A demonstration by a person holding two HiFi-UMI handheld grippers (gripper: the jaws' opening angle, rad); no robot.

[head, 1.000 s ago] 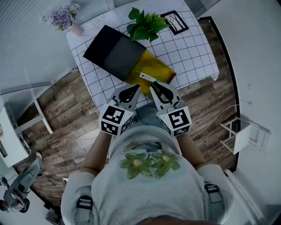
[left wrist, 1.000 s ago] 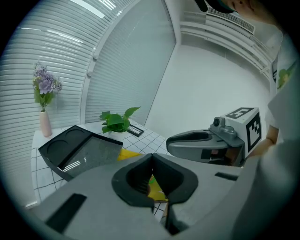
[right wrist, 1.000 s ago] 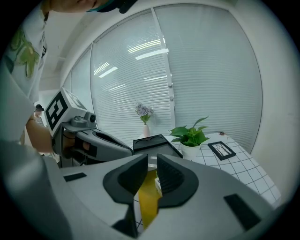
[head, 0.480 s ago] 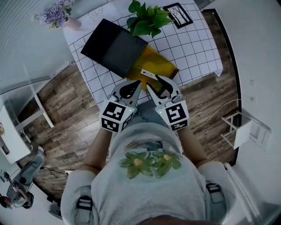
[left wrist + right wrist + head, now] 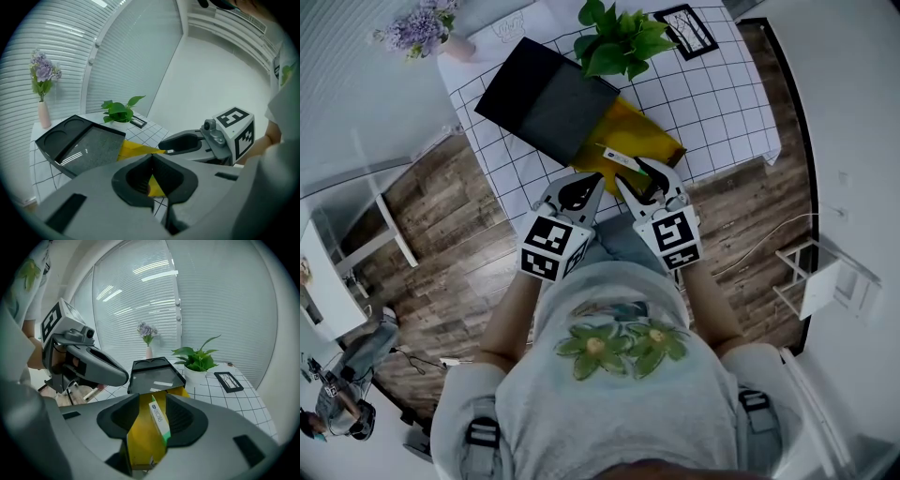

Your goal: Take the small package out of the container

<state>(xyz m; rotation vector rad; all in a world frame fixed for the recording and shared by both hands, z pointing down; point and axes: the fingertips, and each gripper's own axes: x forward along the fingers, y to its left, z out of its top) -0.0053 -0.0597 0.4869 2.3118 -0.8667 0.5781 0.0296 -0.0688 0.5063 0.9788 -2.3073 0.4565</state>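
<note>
The small package [image 5: 158,418], a slim white box with a green end, lies on the yellow container [image 5: 140,441] that sticks out from under a black tray [image 5: 152,376]. My right gripper [image 5: 153,397] straddles the package, its jaws opening; the package leans toward the right jaw, with a gap on its left side. In the head view the package [image 5: 619,159] sits at the right gripper's [image 5: 636,178] tips, on the yellow container [image 5: 654,139]. My left gripper [image 5: 592,185] hovers beside it at the table's near edge, shut and holding nothing [image 5: 151,158].
The black tray [image 5: 546,101] lies on the grid-patterned tablecloth [image 5: 712,94]. Behind it stand a potted plant [image 5: 619,42], a small picture frame [image 5: 684,30] and a vase of purple flowers [image 5: 422,33]. Wooden floor surrounds the table; a person's body fills the near side.
The right gripper has opened its jaws and moved forward over the yellow container, so the package now lies between them. The left gripper stays shut beside it.
</note>
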